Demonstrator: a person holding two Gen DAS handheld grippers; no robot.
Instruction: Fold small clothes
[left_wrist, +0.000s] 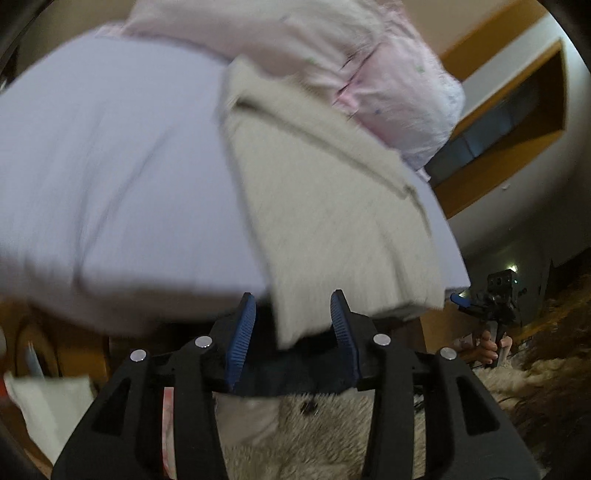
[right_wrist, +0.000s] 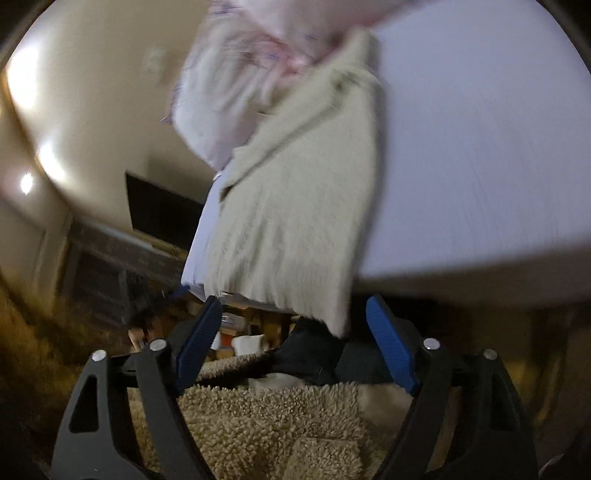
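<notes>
A cream knitted garment (left_wrist: 325, 206) lies on the pale lilac bed (left_wrist: 110, 155), its lower edge hanging over the bed's front edge. My left gripper (left_wrist: 295, 314) is open, its blue pads (left_wrist: 243, 325) either side of the hanging corner without touching it. In the right wrist view the same garment (right_wrist: 295, 206) hangs over the bed edge (right_wrist: 480, 184). My right gripper (right_wrist: 295, 314) is open and wide, the garment's corner between its pads (right_wrist: 388, 332). The right gripper also shows in the left wrist view (left_wrist: 487, 299), held in a hand.
A pink-white bundle of cloth (left_wrist: 369, 74) lies at the garment's far end, also in the right wrist view (right_wrist: 236, 85). A shaggy beige rug (right_wrist: 266, 424) covers the floor below. A dark screen (right_wrist: 159, 206) hangs on the wall. White cloth (left_wrist: 44, 402) lies low left.
</notes>
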